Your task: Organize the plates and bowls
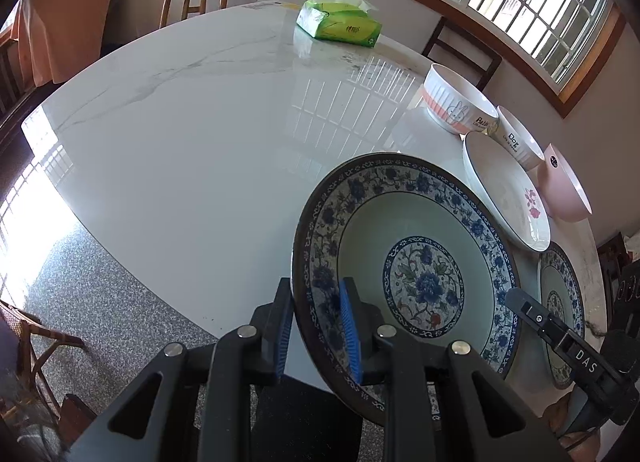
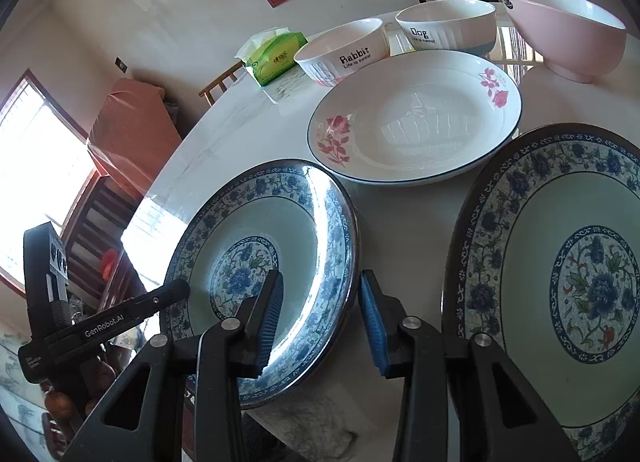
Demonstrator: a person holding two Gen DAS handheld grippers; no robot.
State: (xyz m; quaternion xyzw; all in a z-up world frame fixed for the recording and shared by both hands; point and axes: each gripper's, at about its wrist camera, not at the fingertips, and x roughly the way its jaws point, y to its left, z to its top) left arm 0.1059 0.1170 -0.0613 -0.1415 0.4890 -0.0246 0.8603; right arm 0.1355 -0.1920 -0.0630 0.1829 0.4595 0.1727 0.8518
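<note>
In the left wrist view, your left gripper [image 1: 318, 332] is clamped on the near rim of a blue-patterned plate [image 1: 404, 274], one blue pad under the rim and the other on its inner slope. That plate sits at the near edge of the marble table [image 1: 192, 134]. Just beyond it lies a white plate with pink flowers [image 1: 506, 192], and behind that stand a rabbit bowl [image 1: 460, 104], a dog bowl [image 1: 518, 142] and a pink bowl [image 1: 564, 182]. A green tissue pack [image 1: 340, 22] rests at the far side. Your right gripper's finger shows at the lower right, over a second blue plate [image 1: 560, 302].

In the right wrist view, your right gripper [image 2: 322, 318] pinches the right rim of the smaller-looking blue plate [image 2: 256, 262], pads on both sides. The other blue plate [image 2: 560, 270] lies to its right, well apart from the pads. The flowered plate [image 2: 414, 118] sits behind both.
</note>
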